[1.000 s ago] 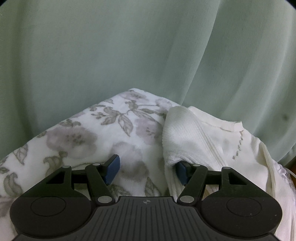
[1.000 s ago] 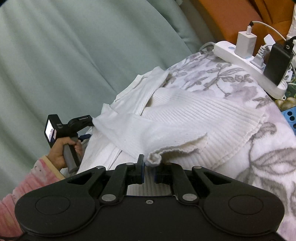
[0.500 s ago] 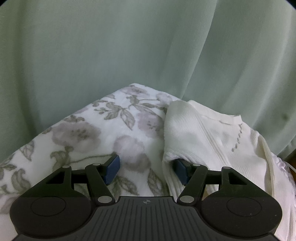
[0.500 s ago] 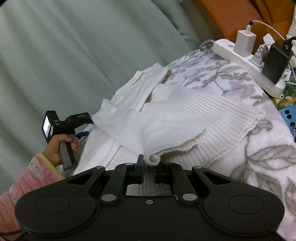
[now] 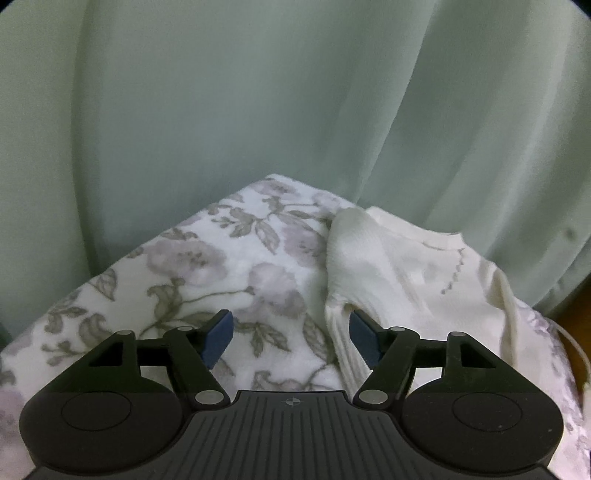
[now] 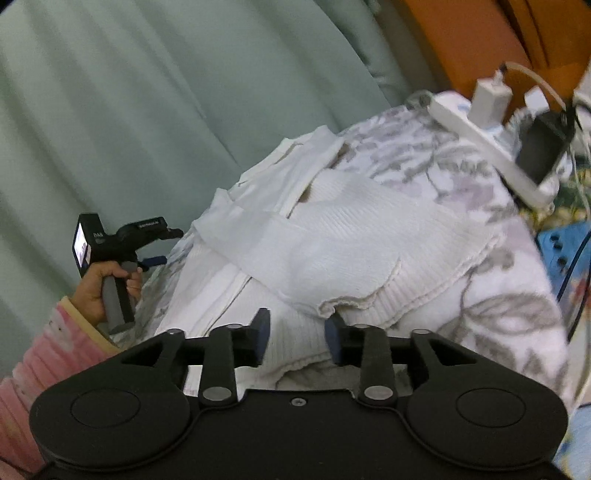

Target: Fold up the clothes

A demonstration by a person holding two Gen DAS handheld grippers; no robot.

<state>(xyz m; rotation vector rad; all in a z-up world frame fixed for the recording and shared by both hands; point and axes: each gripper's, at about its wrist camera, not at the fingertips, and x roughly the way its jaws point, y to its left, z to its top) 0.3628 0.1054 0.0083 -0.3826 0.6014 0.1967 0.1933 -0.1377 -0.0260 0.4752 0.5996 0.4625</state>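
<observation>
1. On the floral blanket (image 6: pixel 491 317), the white knit top (image 6: pixel 343 243) is lying soft, light and floppy.
2. The left gripper (image 5: pixel 291 334) is spreading, pinching nothing.
3. The right gripper (image 6: pixel 297 332) is opening, its jaws clear of the ribbed cuff (image 6: pixel 332 304), probably the firmest hold.

A pale green curtain (image 5: pixel 295 110) hung in soft vertical folds across the whole back of the scene, and the light on it was dim and even. In front of it lay a white blanket (image 5: pixel 229 280) printed with grey and mauve flowers and leaves, covering the raised surface. At the far right edge stood orange-brown wooden furniture (image 6: pixel 480 33), with a white power strip (image 6: pixel 480 136) resting on the blanket near it, plugs and a dark adapter seated in its sockets.
</observation>
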